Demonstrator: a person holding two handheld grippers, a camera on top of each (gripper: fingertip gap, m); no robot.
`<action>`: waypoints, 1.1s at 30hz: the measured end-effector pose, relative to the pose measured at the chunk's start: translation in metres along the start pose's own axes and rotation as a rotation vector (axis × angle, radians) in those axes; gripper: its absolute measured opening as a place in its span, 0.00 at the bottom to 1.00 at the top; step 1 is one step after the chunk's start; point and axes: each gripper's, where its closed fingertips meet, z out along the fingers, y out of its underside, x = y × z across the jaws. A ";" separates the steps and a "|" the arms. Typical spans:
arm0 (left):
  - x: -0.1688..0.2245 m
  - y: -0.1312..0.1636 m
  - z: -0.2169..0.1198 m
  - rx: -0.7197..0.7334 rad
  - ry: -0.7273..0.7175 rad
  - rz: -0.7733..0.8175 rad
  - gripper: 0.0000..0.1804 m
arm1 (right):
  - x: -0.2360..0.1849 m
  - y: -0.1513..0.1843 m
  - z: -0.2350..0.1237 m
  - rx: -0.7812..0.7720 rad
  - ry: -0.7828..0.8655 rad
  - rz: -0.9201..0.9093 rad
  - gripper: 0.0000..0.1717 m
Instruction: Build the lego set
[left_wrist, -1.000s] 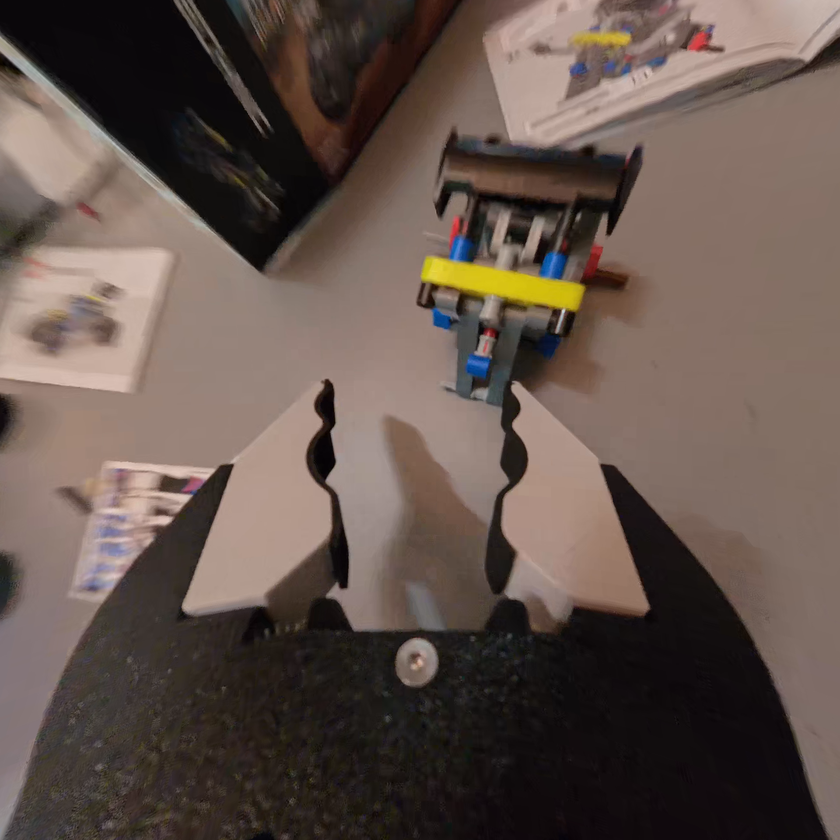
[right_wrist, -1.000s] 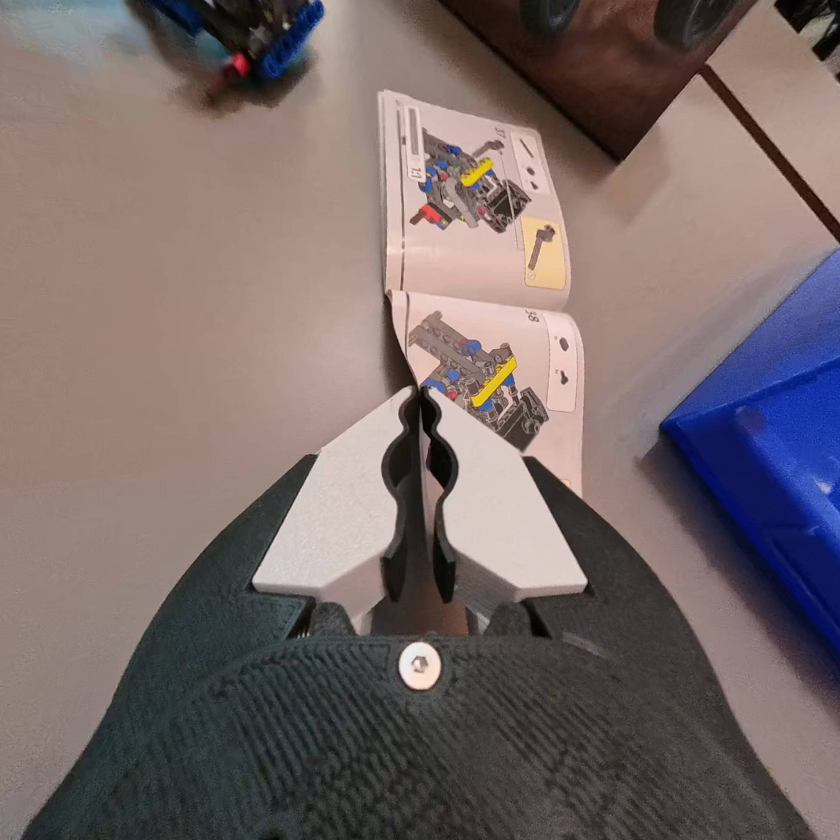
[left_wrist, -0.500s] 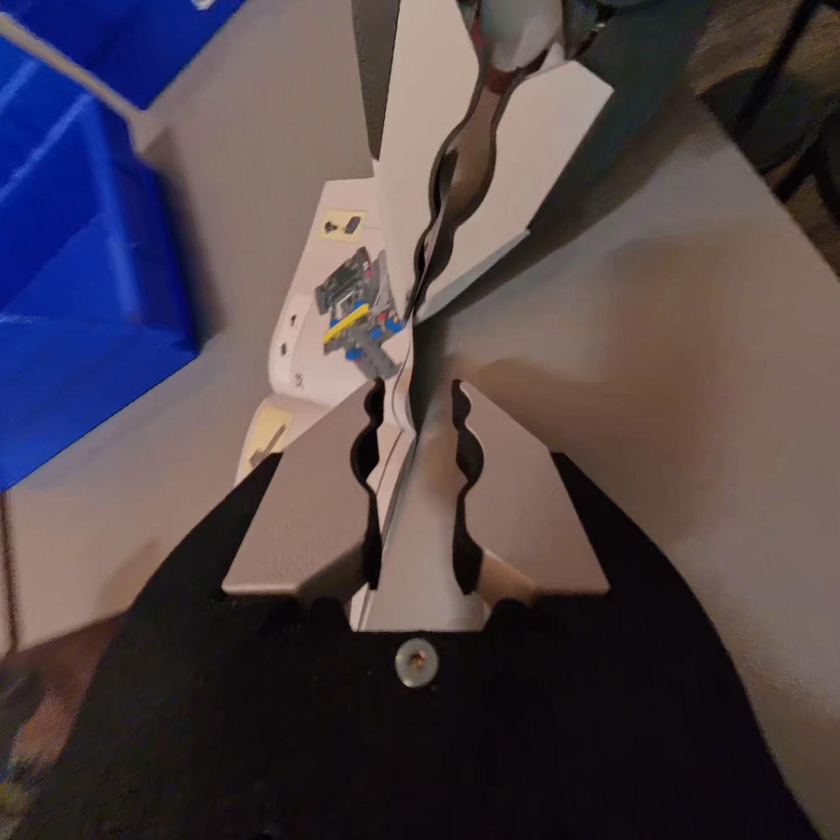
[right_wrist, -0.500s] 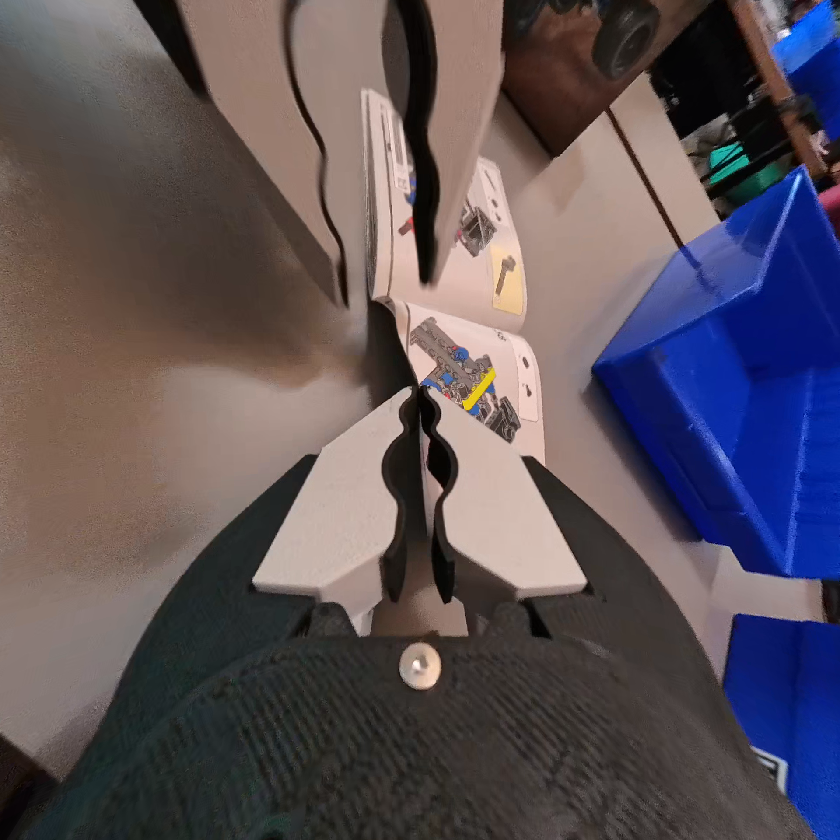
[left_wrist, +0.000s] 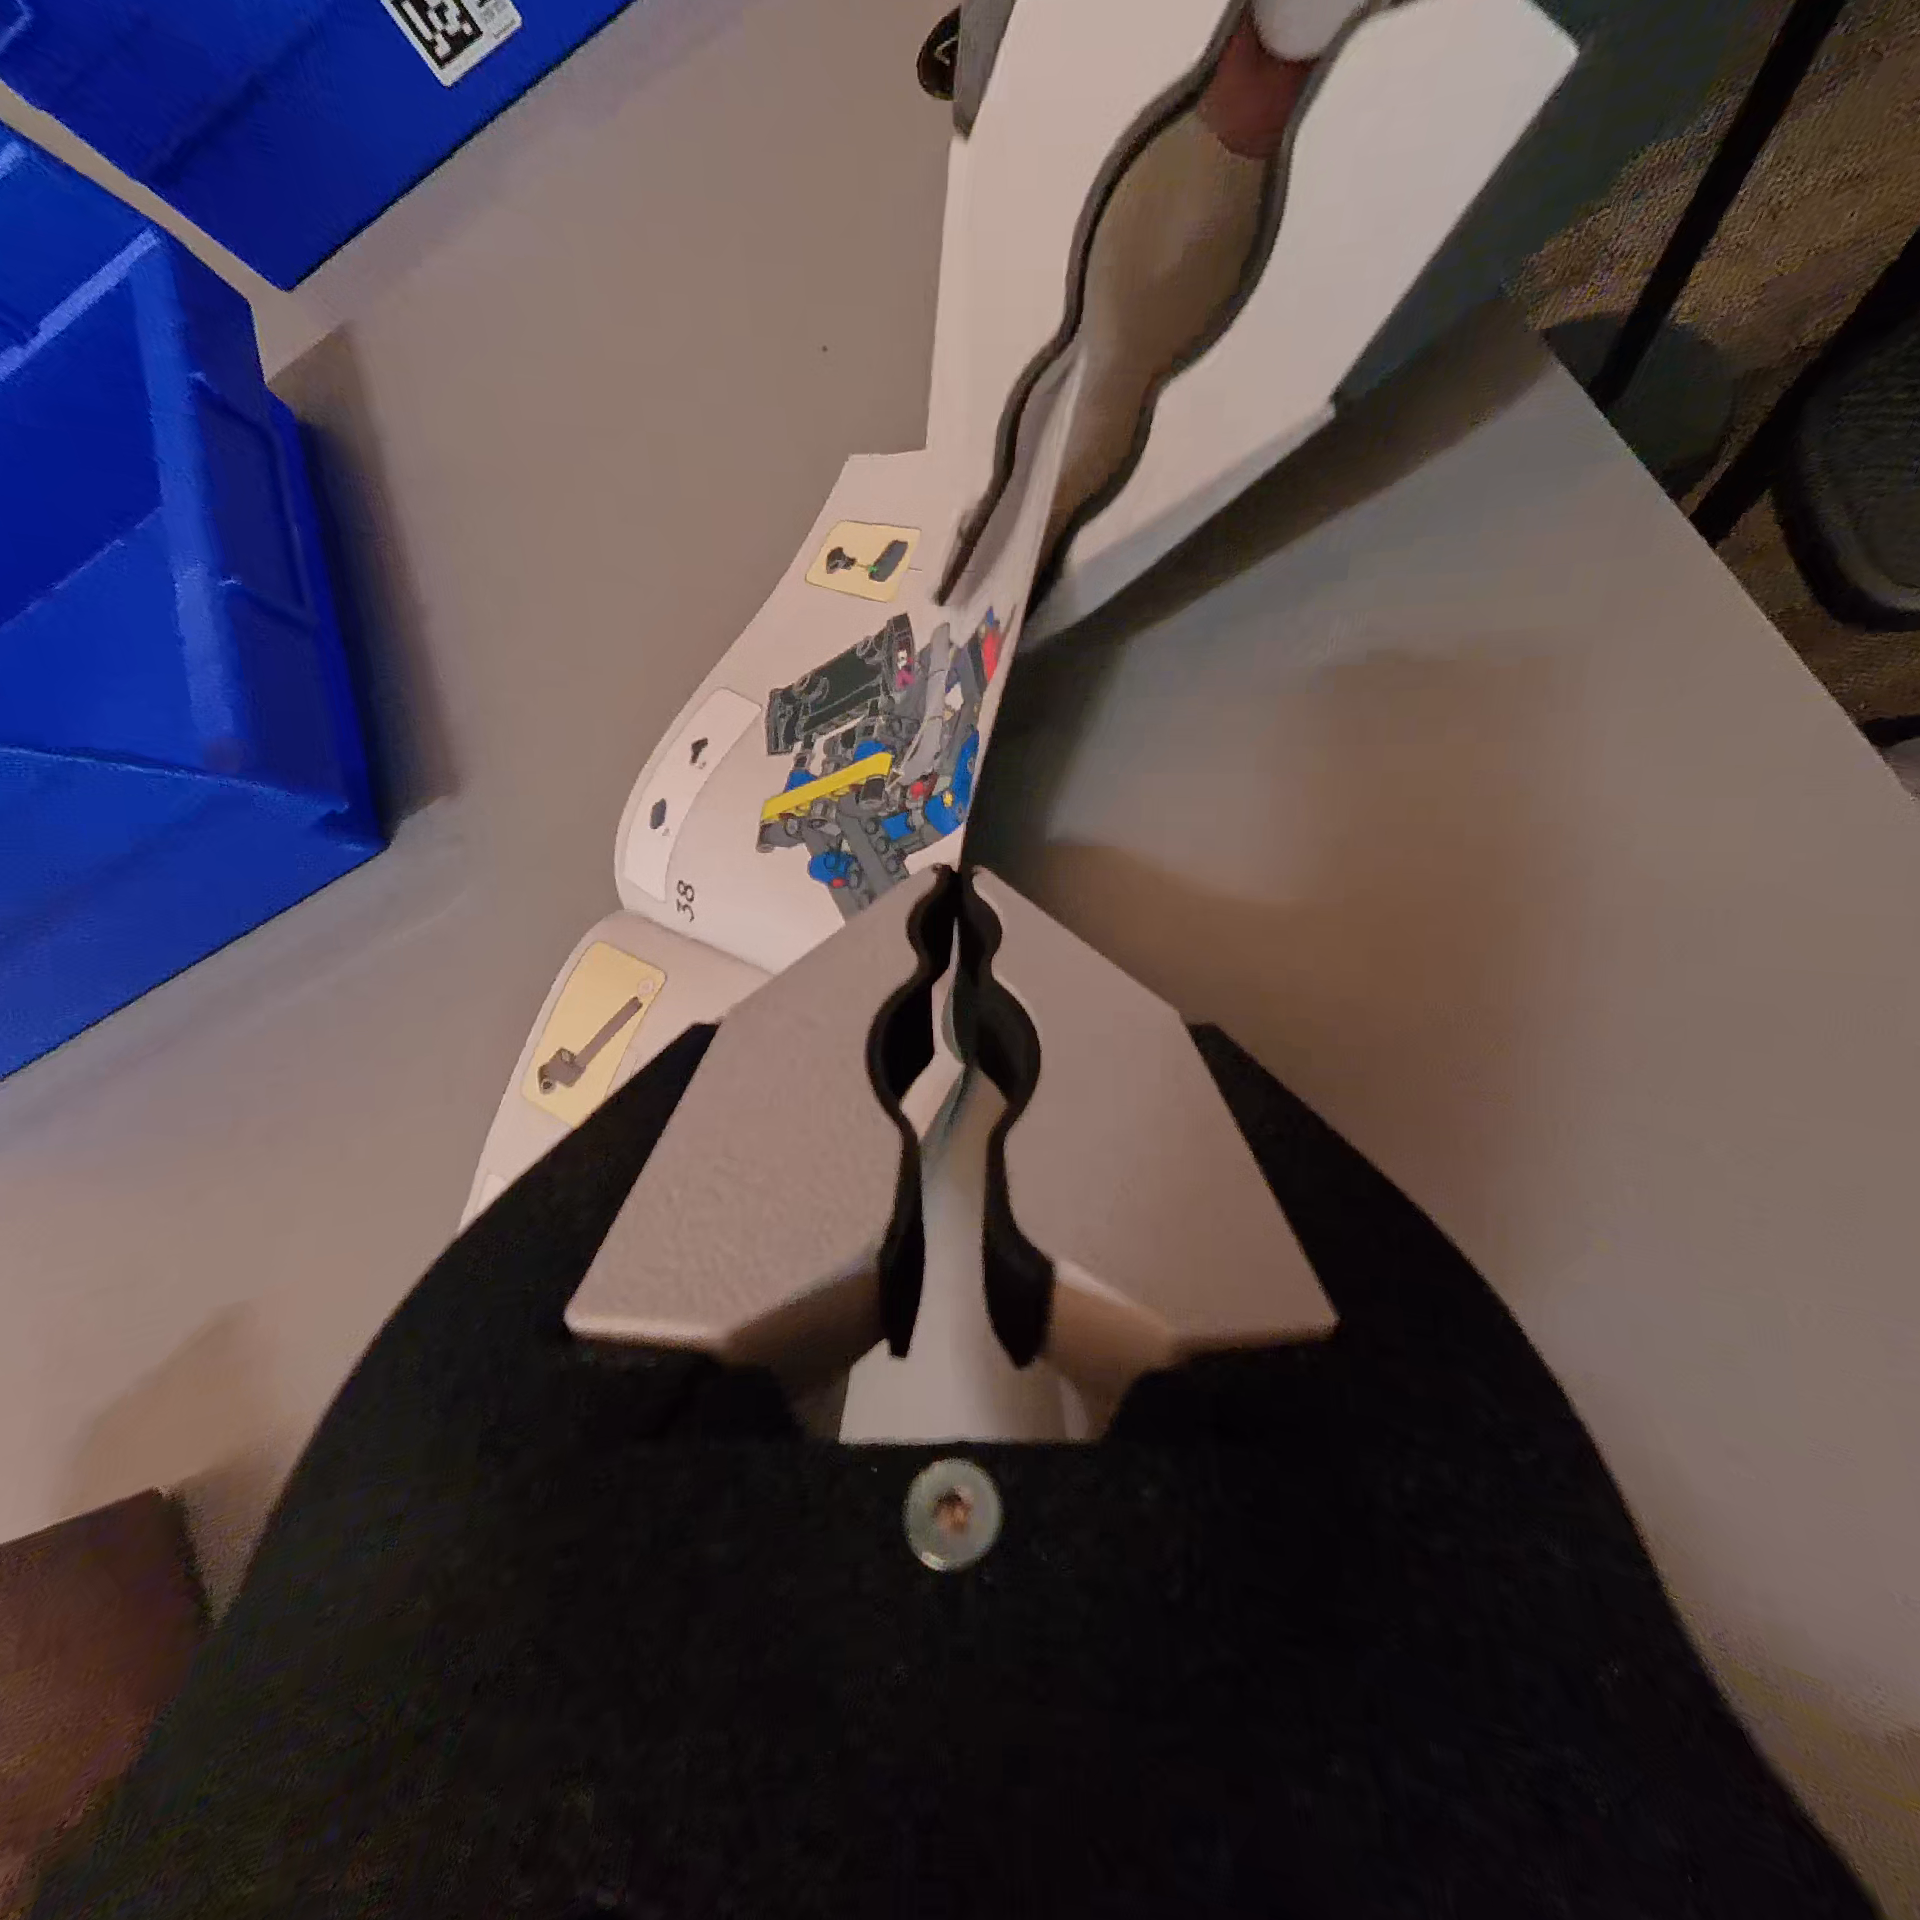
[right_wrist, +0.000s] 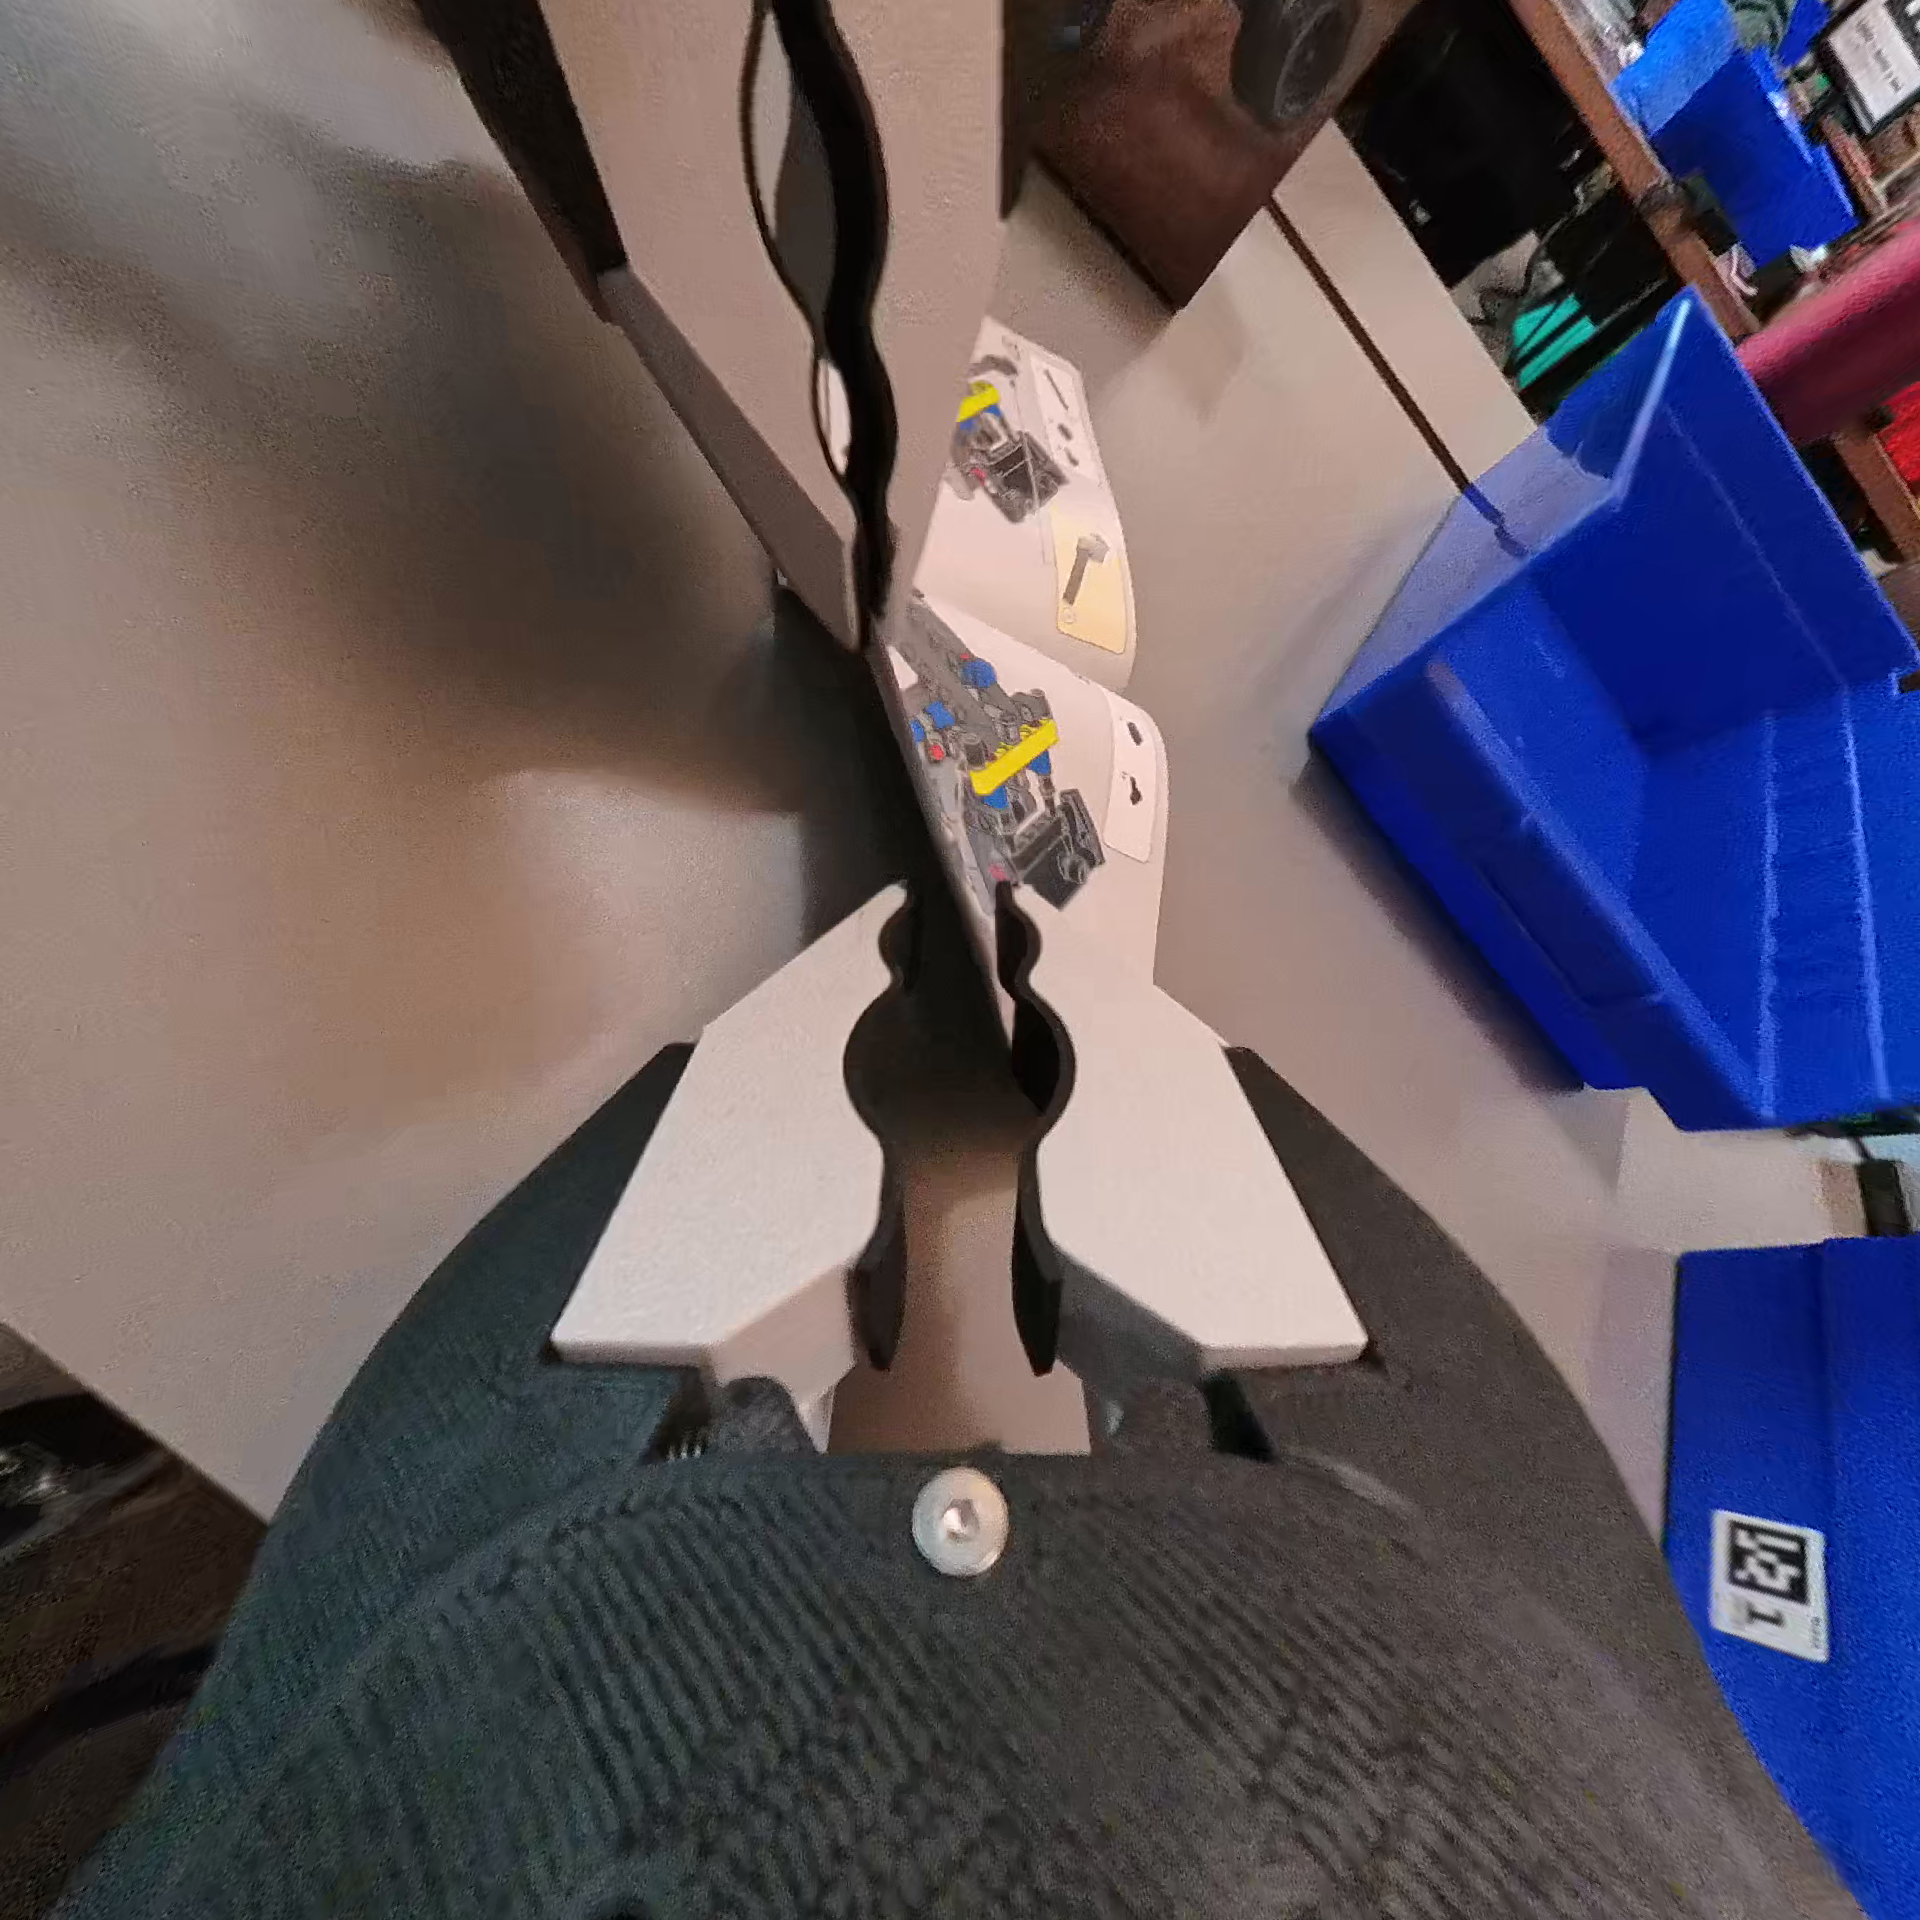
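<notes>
An open instruction booklet (left_wrist: 727, 790) lies on the grey table (left_wrist: 1455, 935), with one page lifted on edge. My left gripper (left_wrist: 956, 878) is shut on that page's edge, and the paper runs down between its pads. In the right wrist view the same page (right_wrist: 1101, 831) stands between the parted fingers of my right gripper (right_wrist: 951, 894). It leans on the right pad (right_wrist: 1013, 935), and the left pad stands clear of it. The left gripper also shows in that view (right_wrist: 868, 613), shut on the page's far end. The right gripper shows in the left wrist view (left_wrist: 1003, 582) with its jaws apart.
Blue plastic bins stand beside the booklet (left_wrist: 156, 623) (right_wrist: 1662, 779). Another blue bin with a white tag is nearer the right gripper (right_wrist: 1808, 1558). A dark brown box (right_wrist: 1164, 125) stands behind the booklet. The table's edge (left_wrist: 1714, 540) is close, with floor beyond it.
My left gripper swung from the toy model to the booklet and closed on the lifted page. My right gripper, shut on that page before, has parted its jaws a little.
</notes>
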 end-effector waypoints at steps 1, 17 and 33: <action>0.001 0.001 -0.001 0.003 -0.001 0.003 0.00 | 0.002 0.001 -0.003 0.007 0.004 0.015 0.06; 0.010 -0.032 0.003 0.059 -0.030 0.120 0.00 | 0.021 0.005 -0.013 -0.019 0.304 -0.227 0.04; -0.002 -0.032 -0.005 0.136 -0.081 -0.033 0.00 | 0.020 -0.020 -0.035 0.121 0.429 -0.230 0.00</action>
